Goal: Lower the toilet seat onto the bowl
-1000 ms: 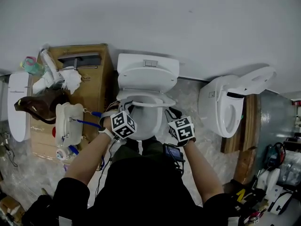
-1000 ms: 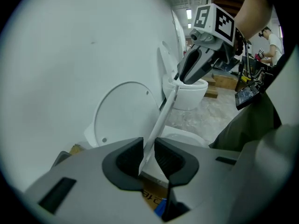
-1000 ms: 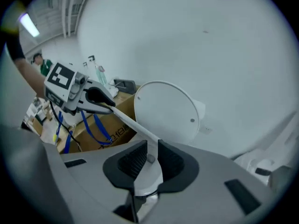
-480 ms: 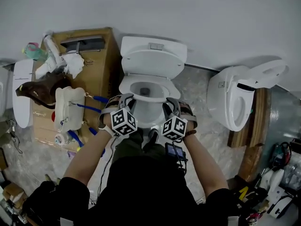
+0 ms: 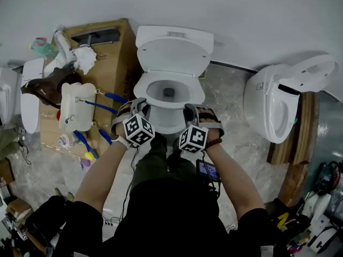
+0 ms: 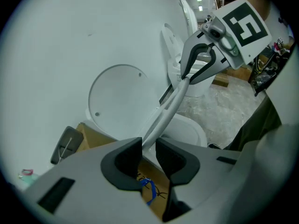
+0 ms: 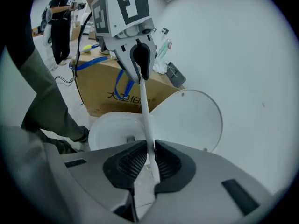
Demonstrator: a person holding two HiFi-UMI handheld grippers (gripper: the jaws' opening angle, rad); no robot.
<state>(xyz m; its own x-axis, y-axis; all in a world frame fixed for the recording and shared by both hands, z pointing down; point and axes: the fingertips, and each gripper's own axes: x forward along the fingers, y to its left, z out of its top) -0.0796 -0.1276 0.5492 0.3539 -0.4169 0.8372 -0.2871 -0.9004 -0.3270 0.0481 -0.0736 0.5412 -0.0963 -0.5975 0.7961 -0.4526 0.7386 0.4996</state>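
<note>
A white toilet stands against the wall with its round lid (image 5: 174, 55) upright and the bowl (image 5: 169, 92) open below it. The seat ring (image 5: 196, 96) hangs tilted over the bowl, held at its front by both grippers. My left gripper (image 5: 140, 110) is shut on the seat's front left edge and my right gripper (image 5: 192, 114) on its front right edge. In the left gripper view the seat (image 6: 170, 108) shows edge-on, a thin white bar running from my jaws to the right gripper (image 6: 205, 59). The right gripper view shows the seat edge (image 7: 144, 106) between bowl (image 7: 114, 129) and lid (image 7: 191, 120).
A cardboard box (image 5: 115, 63) stands close on the toilet's left, with a white container (image 5: 77, 114) and blue-handled tools on it. A second toilet (image 5: 278, 108) stands to the right with its lid raised. A person (image 7: 60, 22) stands far off in the right gripper view.
The seat has come down from a steeper tilt toward the bowl, and both grippers have dropped with it and drawn back toward me. Both stay shut on it.
</note>
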